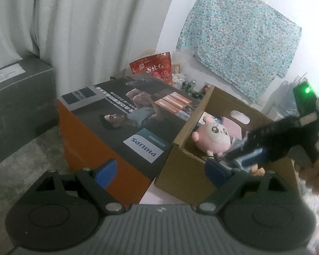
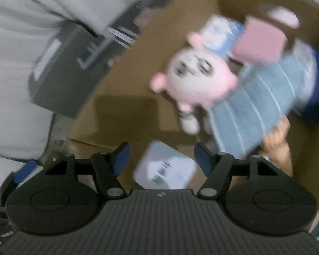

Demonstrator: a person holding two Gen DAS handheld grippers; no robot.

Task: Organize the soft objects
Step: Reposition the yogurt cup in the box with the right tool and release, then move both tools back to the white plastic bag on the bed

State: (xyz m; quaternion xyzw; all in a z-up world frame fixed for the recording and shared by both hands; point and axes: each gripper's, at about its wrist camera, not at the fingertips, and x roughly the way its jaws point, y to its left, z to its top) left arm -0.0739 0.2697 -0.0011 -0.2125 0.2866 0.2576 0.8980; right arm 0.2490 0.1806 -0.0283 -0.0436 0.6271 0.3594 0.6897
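1. The pink plush toy [image 2: 191, 78] lies inside the cardboard box [image 2: 121, 106], up and to the right of the right gripper [image 2: 162, 158] in the right wrist view, well clear of its jaws.
2. Its long axis runs from the head at upper centre down to the small legs, which point toward the jaws.
3. The right gripper is the nearer one, tilted steeply down into the box, jaws part open and empty; a white carton [image 2: 165, 167] lies below them.
4. The left gripper [image 1: 160, 171] waits outside the box's lower left corner, jaws wide and empty.
5. A folded blue towel [image 2: 265, 97] lies just right of the toy.
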